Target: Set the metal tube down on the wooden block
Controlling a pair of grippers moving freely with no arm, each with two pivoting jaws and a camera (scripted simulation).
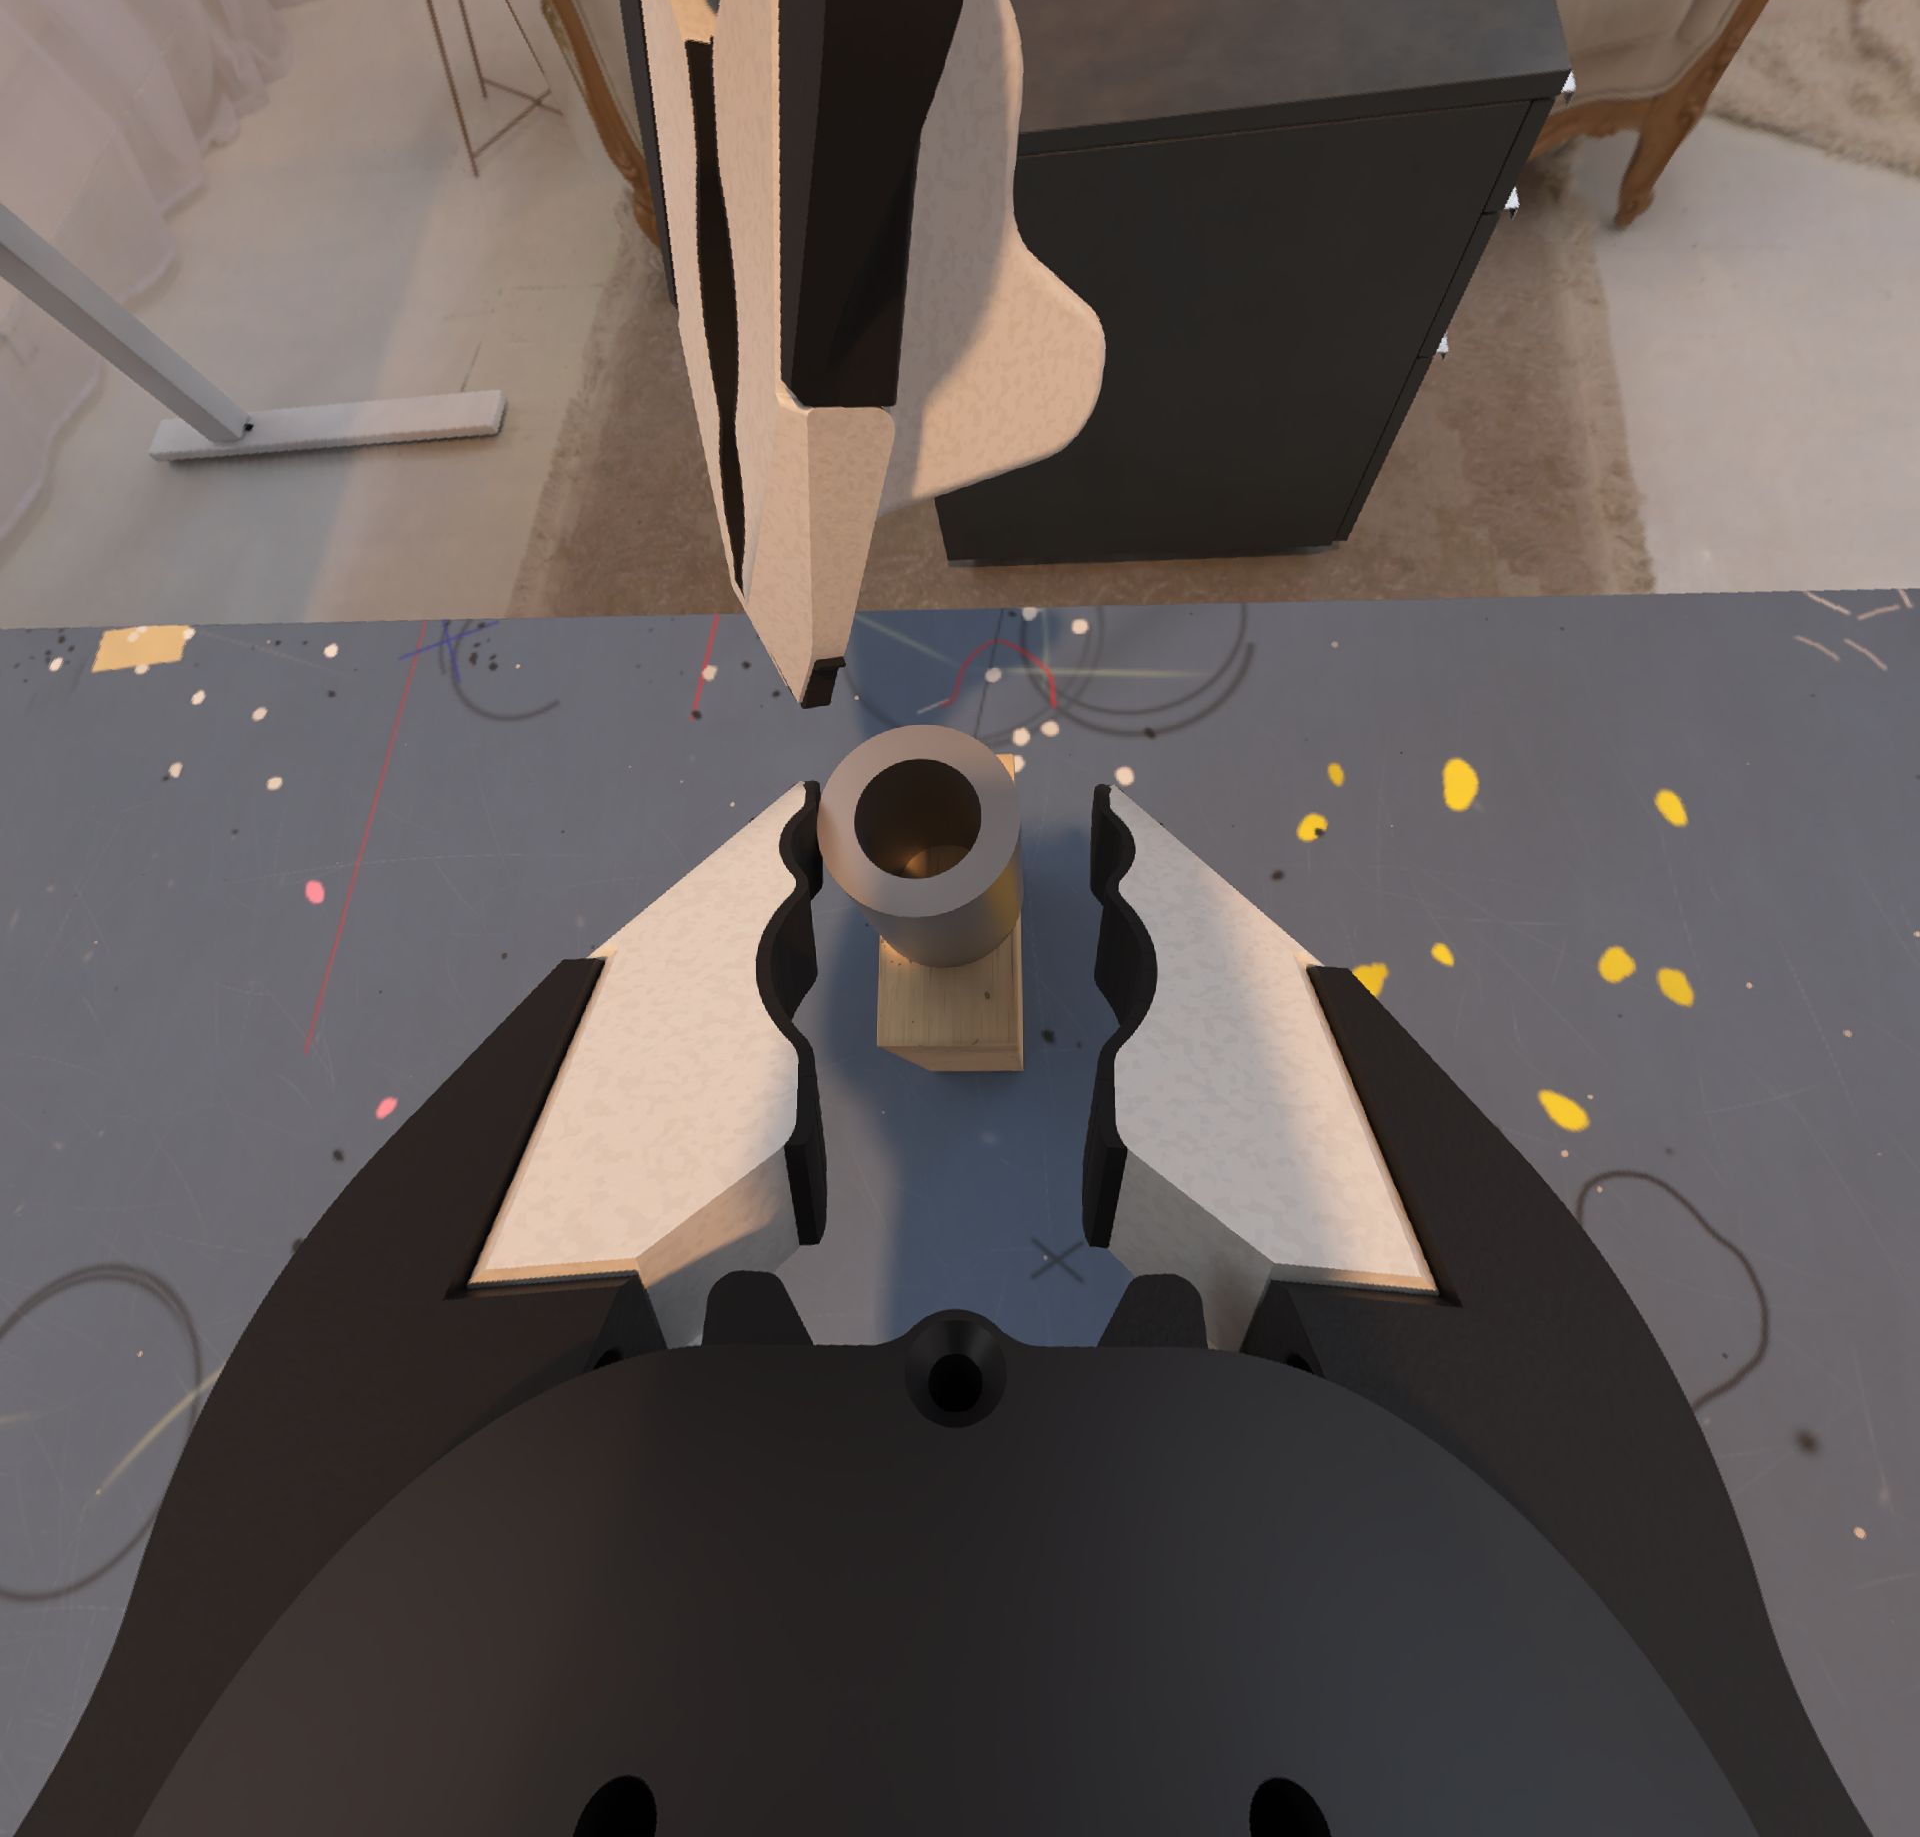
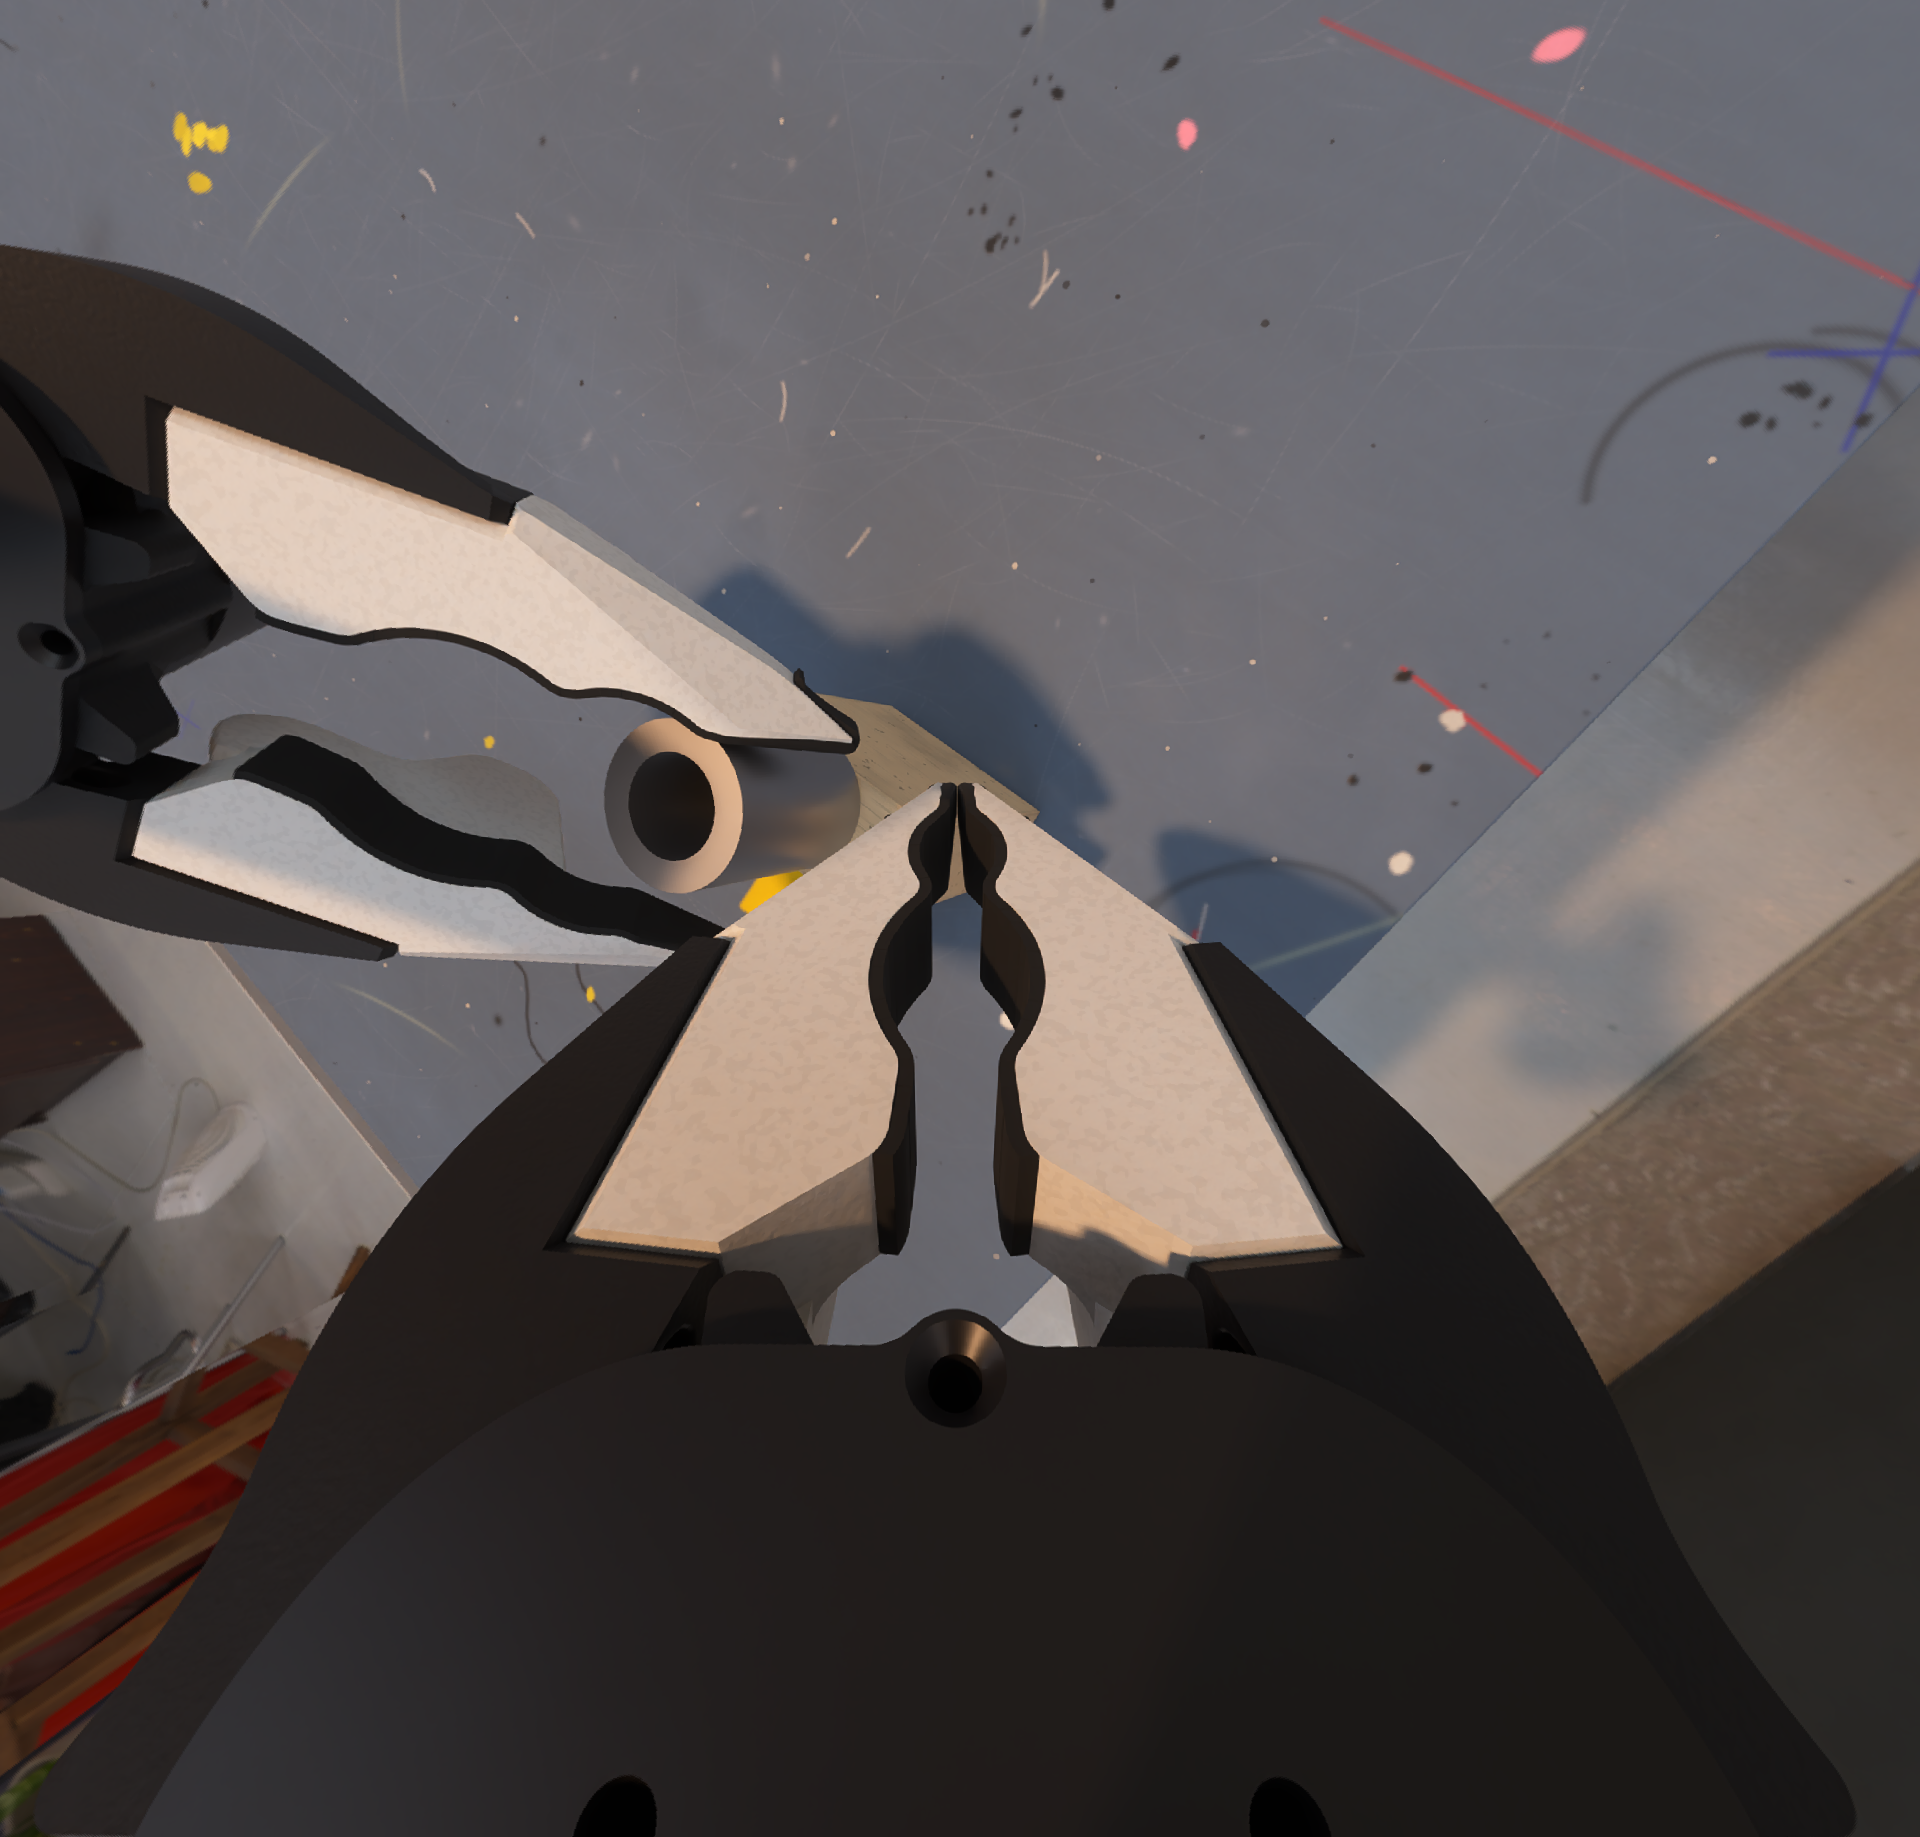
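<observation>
The grey metal tube (image 1: pixel 920 852) stands upright on the small wooden block (image 1: pixel 956 1018), which lies on the paint-spattered grey table (image 1: pixel 416 956). My left gripper (image 1: pixel 954 800) is open, with its fingers on either side of the tube's top. The left finger is right next to the tube and the right finger is well apart from it. My right gripper (image 2: pixel 956 795) is shut and empty. It hangs just beyond the tube in the left wrist view (image 1: pixel 821 686). The right wrist view shows the tube (image 2: pixel 727 800), the block (image 2: pixel 904 748) behind it, and the open left gripper (image 2: pixel 779 831) around the tube.
The table's far edge runs just beyond the block. Past it a dark cabinet (image 1: pixel 1247 333) stands on a rug, with a white stand foot (image 1: pixel 332 426) on the floor to the left. Red and wooden clutter (image 2: pixel 125 1475) lies below the table.
</observation>
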